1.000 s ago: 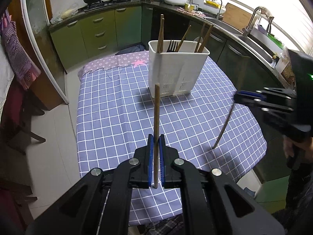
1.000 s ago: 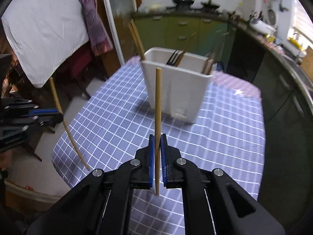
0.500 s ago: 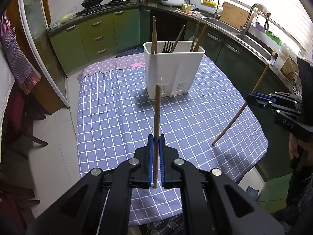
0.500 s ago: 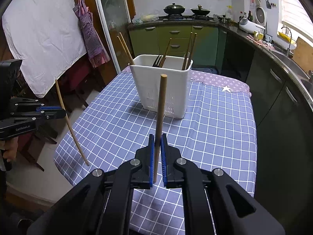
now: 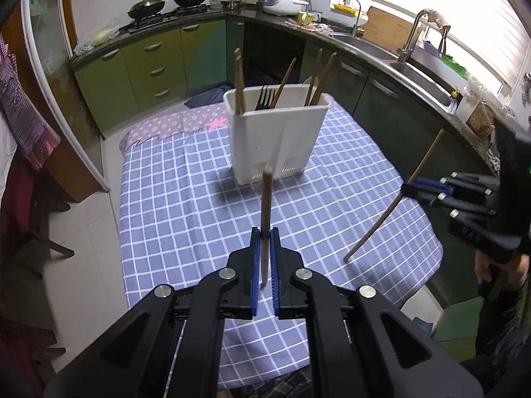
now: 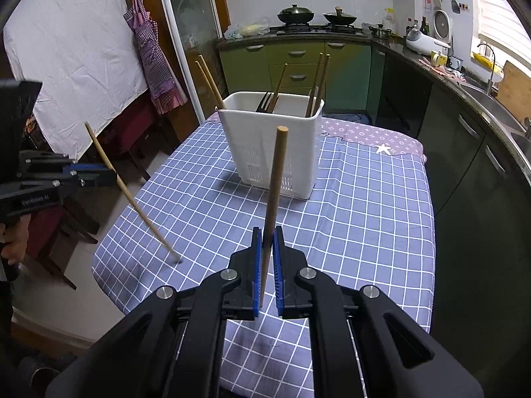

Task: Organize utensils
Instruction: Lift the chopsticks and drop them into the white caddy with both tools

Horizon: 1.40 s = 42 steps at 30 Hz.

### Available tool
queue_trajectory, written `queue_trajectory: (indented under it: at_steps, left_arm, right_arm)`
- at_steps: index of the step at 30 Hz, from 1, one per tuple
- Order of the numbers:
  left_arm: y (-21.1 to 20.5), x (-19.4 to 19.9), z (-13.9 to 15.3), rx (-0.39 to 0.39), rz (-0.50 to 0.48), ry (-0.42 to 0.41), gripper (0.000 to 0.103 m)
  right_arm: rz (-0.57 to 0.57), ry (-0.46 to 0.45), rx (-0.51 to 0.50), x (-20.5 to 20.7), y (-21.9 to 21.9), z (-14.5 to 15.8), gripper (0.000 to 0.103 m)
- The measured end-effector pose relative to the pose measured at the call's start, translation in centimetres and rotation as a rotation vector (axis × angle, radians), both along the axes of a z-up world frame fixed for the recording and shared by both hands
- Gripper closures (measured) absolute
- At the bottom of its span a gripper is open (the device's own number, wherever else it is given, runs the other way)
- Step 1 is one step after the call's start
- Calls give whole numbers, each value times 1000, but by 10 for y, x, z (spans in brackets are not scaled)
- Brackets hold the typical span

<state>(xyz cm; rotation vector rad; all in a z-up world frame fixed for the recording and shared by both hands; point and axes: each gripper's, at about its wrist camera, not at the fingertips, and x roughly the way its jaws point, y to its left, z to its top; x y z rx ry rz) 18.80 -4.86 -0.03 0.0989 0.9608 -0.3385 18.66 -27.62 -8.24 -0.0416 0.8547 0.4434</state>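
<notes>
The left hand-held gripper (image 5: 264, 258) is closed on a dark chopstick (image 5: 265, 212), pinched low on its length between the blue pads, so most of the stick stands nearly upright above the jaws. It hangs over the near part of the checked bench (image 5: 172, 219), well short of the white caddy (image 5: 275, 139). The caddy stands mid-bench and already holds several chopsticks and a fork (image 5: 264, 97).

The right hand-held gripper (image 6: 265, 258) is likewise clamped on a paler chopstick (image 6: 274, 185), gripped near its lower end and leaning slightly right, also apart from the caddy.

Both sticks look light, stiff and smooth. Held so near one end, each will probably pivot or slip in the pads if its tip knocks the caddy rim. A hold nearer the middle would likely steady it, though the low grip leaves a long free end to drop into a compartment. Which compartment each is meant for I cannot tell.
</notes>
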Motion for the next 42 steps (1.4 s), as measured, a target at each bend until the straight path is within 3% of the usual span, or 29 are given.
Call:
queue_trajectory:
  at_steps: [14,24,28,39,40,42]
  left_arm:
    - [-37,54,91,-30,11,-124,97]
    - [-56,89,145,-25,68,-292,97]
    - [-62,105,140,-11,91,-304,97]
    - [-63,144,78,63,111,-196,97]
    - [-64,145,74,70,107,-186,95]
    - [-63,141,70,78,93,-174,76]
  right_arm:
    - [7,9,16,2,-6,-3,95]
    - [30,21,28,5,-5,-9,95]
    - [29,23,29,5,-7,-9,95]
    - [23,9,22,0,-10,-1,96]
    - [24,6,23,-1,-10,1,96]
    - [26,-1,25,-2,-10,5,96]
